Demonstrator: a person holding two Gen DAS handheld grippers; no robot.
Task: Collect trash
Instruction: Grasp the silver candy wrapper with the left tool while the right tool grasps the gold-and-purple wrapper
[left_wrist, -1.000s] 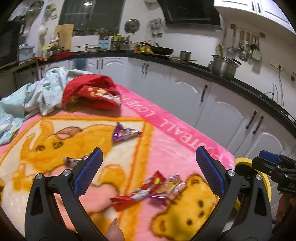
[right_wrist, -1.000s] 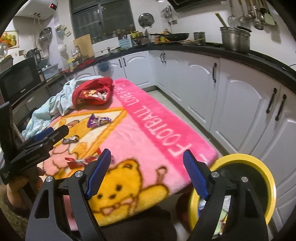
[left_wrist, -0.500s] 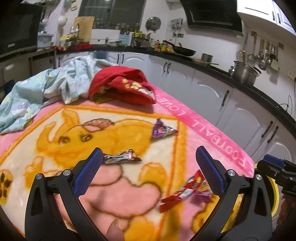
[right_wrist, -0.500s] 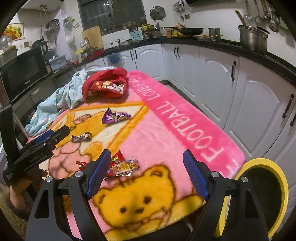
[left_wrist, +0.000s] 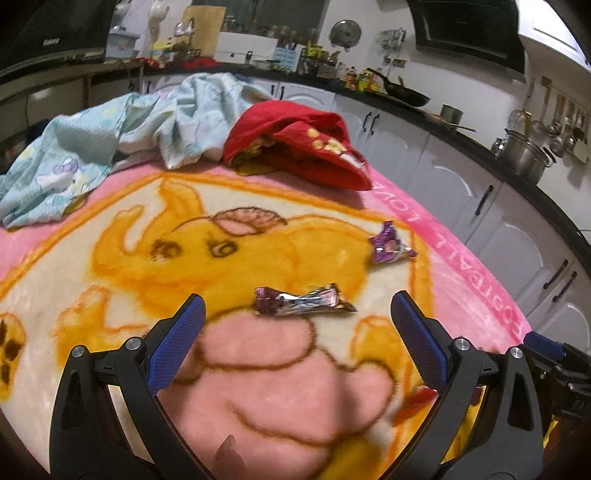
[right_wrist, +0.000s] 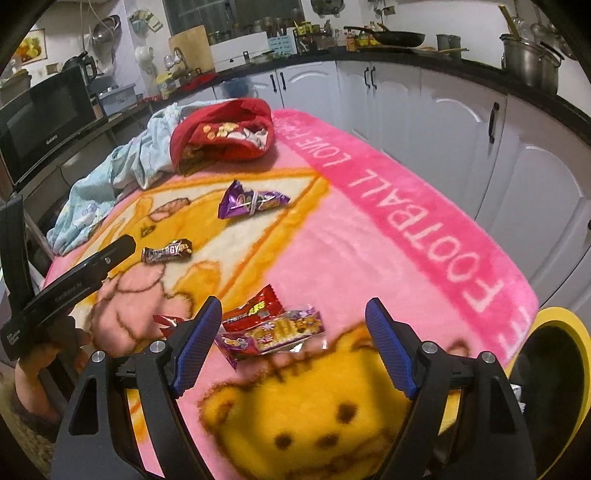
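Several wrappers lie on a pink cartoon blanket (right_wrist: 369, 240). A brown energy-bar wrapper (left_wrist: 303, 300) lies just ahead of my open, empty left gripper (left_wrist: 295, 325); it also shows in the right wrist view (right_wrist: 168, 250). A purple wrapper (left_wrist: 389, 249) lies farther right, seen too in the right wrist view (right_wrist: 249, 201). A red wrapper (right_wrist: 253, 312) and a purple-yellow snack packet (right_wrist: 273, 334) lie between the fingers of my open, empty right gripper (right_wrist: 293, 334). A yellow-rimmed trash bin (right_wrist: 554, 369) stands past the blanket's right end.
A red garment (left_wrist: 295, 147) and a pale blue cloth (left_wrist: 110, 147) are heaped at the blanket's far end. White cabinets (right_wrist: 461, 110) under a black counter run along the right. A microwave (right_wrist: 40, 122) stands at the left.
Both grippers have moved forward over the blanket. The energy-bar wrapper is now centred ahead of the left gripper, and the red and purple-yellow wrappers sit between the right gripper's fingers.
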